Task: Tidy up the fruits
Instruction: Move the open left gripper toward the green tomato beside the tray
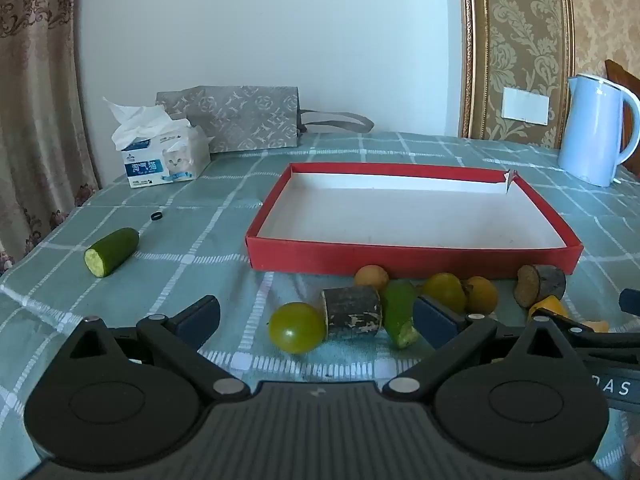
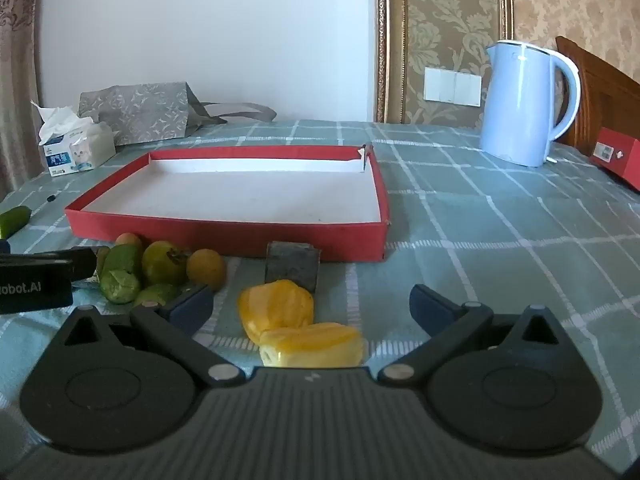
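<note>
Looking along the left gripper [image 1: 316, 316], its two blue-padded fingers stand spread wide with nothing pressed between them; a round green fruit [image 1: 297, 327] and a dark cut stub [image 1: 352, 312] lie on the cloth in the gap. Beside these sit a green cut piece [image 1: 398, 312], another green fruit [image 1: 445, 291], and two small orange fruits [image 1: 372, 277] [image 1: 482, 294], all bunched just in front of the near wall of the red tray [image 1: 412, 258], which holds nothing. A second brown stub [image 1: 540, 285] rests near the tray's near right corner. A cut cucumber piece [image 1: 112, 251] lies well apart, toward the table's [image 1: 192, 240] left edge, with a small black ring [image 1: 157, 216] behind it. A tissue box [image 1: 168, 158] and a grey paper bag [image 1: 240, 120] stand at the far edge, a pale blue kettle [image 1: 596, 130] at the far right.

From the right wrist, the right gripper [image 2: 310, 304] is likewise released, fingers wide apart. Two yellow fruit pieces [image 2: 276, 307] [image 2: 312, 344] lie between them, touching one another, neither pinched. The dark stub [image 2: 293, 266] sits just behind, close to the tray's near wall [image 2: 224, 236]. The green and orange fruits [image 2: 160, 268] cluster to the left, by the left gripper's black body [image 2: 36, 282].
</note>
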